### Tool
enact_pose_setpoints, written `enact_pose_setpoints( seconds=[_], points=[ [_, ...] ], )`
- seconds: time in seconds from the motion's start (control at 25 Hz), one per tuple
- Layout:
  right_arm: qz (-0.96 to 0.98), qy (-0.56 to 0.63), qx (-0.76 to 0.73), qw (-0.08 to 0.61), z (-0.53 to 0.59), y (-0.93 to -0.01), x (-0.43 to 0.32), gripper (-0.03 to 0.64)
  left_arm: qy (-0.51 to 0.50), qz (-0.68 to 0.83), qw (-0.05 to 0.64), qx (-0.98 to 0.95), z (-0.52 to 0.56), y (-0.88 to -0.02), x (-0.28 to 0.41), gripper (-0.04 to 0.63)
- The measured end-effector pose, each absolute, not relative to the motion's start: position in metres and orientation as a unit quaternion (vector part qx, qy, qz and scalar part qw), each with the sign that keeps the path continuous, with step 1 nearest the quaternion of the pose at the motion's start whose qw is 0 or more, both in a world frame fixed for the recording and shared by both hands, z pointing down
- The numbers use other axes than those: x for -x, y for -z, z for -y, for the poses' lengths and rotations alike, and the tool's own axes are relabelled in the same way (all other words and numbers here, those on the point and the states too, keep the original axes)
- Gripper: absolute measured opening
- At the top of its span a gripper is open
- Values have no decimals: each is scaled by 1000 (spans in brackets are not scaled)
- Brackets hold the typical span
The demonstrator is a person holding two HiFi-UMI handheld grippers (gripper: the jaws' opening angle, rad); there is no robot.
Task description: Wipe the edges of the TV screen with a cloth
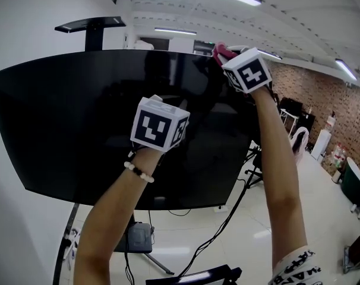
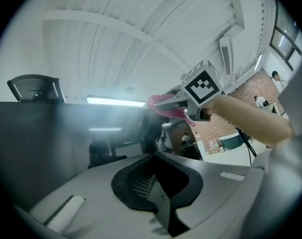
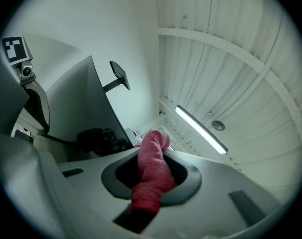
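Note:
A large black TV screen (image 1: 79, 117) stands on a floor stand and fills the head view. My right gripper (image 1: 226, 56) is raised to the screen's top edge near its right corner, shut on a pink-red cloth (image 1: 220, 51). In the right gripper view the cloth (image 3: 151, 176) is rolled between the jaws and sticks out forward, with the TV (image 3: 83, 108) seen edge-on at the left. My left gripper (image 1: 159, 126) hovers before the screen's middle. In its own view the left gripper (image 2: 157, 185) is shut on nothing, with the screen (image 2: 41, 143) at the left and the cloth (image 2: 163, 106) beyond.
A black shelf (image 1: 91, 24) tops the stand's pole behind the TV. Cables (image 1: 221, 224) hang below the screen toward a black box (image 1: 138, 237) on the white floor. At the right are a brick wall (image 1: 322, 94), a white chair (image 1: 300, 138) and a dark green tub (image 1: 353, 183).

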State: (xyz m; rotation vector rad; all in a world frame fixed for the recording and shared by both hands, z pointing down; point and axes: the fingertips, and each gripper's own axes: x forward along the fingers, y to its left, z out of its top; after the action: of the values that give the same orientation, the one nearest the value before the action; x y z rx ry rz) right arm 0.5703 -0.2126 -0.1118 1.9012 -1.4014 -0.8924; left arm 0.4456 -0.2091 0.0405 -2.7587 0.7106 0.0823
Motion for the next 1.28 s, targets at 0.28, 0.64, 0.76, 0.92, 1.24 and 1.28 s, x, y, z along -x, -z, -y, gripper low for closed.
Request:
enact_pose_setpoints(
  seconds=[0.28, 0.64, 0.76, 0.92, 1.24, 1.28],
  points=[
    [520, 345, -708, 330, 237, 108, -499, 80, -27, -255, 158, 954, 216, -34, -382, -14],
    [545, 372, -663, 352, 285, 104, -386, 81, -26, -282, 148, 948, 260, -47, -301, -14],
    [554, 387, -639, 367, 299, 104, -354, 80, -28, -298, 148, 942, 275, -44, -283, -14],
    [559, 379, -614, 409, 317, 103, -331, 80, -29, -317, 162, 934, 291, -35, -264, -14],
    [586, 388, -564, 435, 346, 102, -261, 80, -65, -344, 170, 921, 316, -15, -224, -14],
    [586, 392, -561, 433, 351, 101, -252, 80, -66, -346, 171, 920, 321, -13, -218, -14]
  ],
)
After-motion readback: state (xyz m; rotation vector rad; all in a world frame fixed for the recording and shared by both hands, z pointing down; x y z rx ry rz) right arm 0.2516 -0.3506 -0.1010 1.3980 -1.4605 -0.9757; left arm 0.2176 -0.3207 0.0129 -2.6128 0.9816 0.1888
